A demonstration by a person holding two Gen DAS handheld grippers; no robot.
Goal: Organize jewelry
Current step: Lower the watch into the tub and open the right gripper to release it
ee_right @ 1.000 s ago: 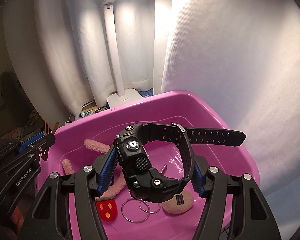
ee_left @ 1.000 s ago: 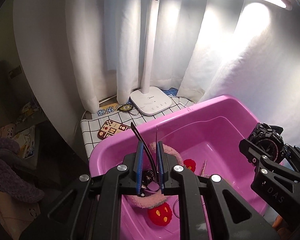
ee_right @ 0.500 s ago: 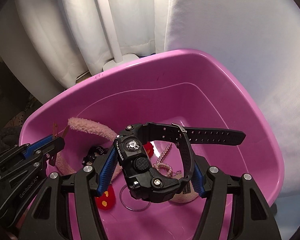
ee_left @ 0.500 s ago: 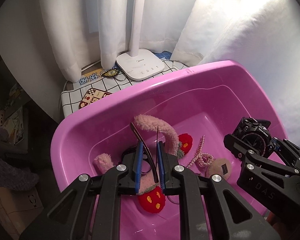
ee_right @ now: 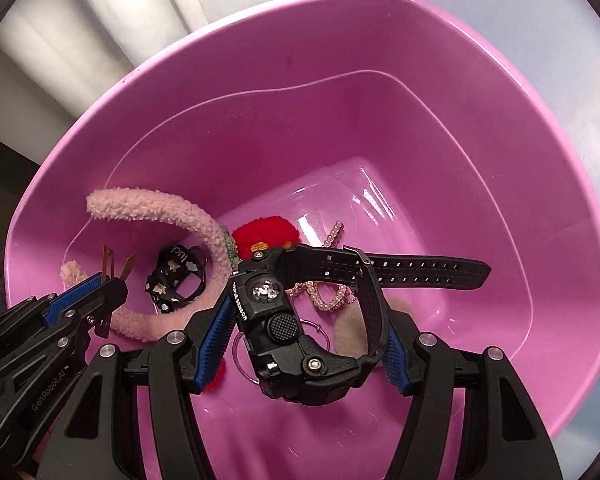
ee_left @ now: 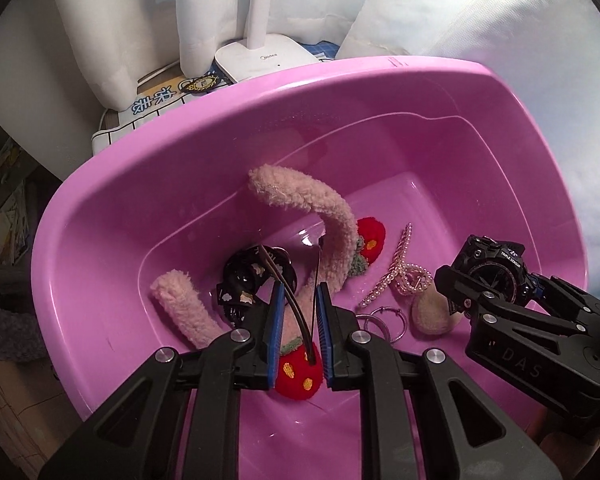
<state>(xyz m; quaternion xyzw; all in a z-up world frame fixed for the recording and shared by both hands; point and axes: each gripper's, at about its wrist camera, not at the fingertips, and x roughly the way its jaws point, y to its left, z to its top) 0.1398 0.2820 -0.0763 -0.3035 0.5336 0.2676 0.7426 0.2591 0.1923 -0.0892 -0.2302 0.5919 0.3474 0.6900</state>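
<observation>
A pink plastic basin lies below both grippers. My left gripper is shut on a thin brown hair clip and hangs over the basin's left side. My right gripper is shut on a black digital watch, its strap sticking out to the right. In the basin lie a fluffy pink headband with red strawberries, a black patterned band, a pink bead bracelet, silver hoops and a beige puff.
Behind the basin a white lamp base stands on a checked cloth with stickers. White curtains hang at the back and white fabric bulges at the right. Dark clutter lies beyond the table's left edge.
Both grippers have sunk and tipped downward over the basin, each keeping its load. The lamp head has left the view and the basin's floor fills the frames.
</observation>
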